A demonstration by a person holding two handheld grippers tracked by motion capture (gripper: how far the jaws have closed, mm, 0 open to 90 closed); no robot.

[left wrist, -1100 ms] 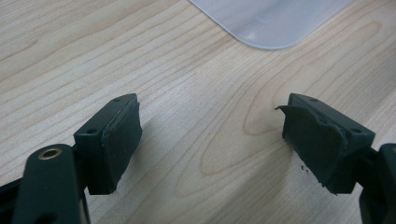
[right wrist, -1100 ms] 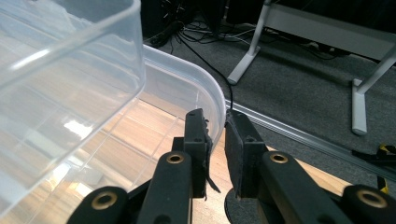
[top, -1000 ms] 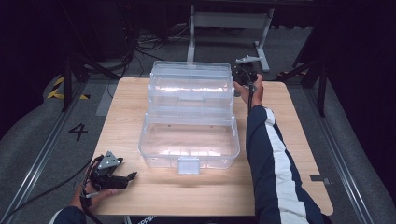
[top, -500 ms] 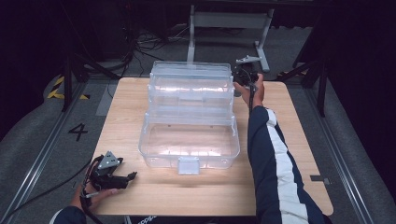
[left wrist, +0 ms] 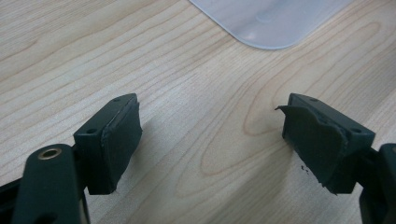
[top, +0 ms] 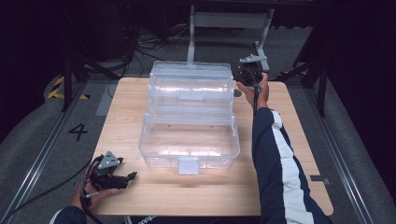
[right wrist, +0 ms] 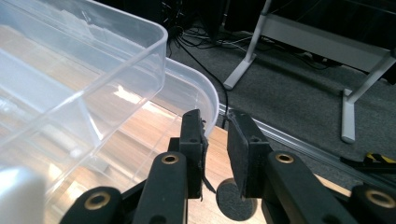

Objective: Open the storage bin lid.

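Gaping clear tiered box (top: 189,121) — trays bare

The high view is lit from above: the table (top: 140,116) is bright, while the floor and background fall into deep shadow. White glare bands lie across the clear plastic box (top: 189,112). The picture is soft, with low detail. In the left gripper view, the wood grain is sharp and evenly lit; each of the fingers (left wrist: 114,140) casts a soft shadow on the table. In the right gripper view, the box wall (right wrist: 70,84) close to the camera is blurred and carries bright reflections; straight lines bow at the edges.
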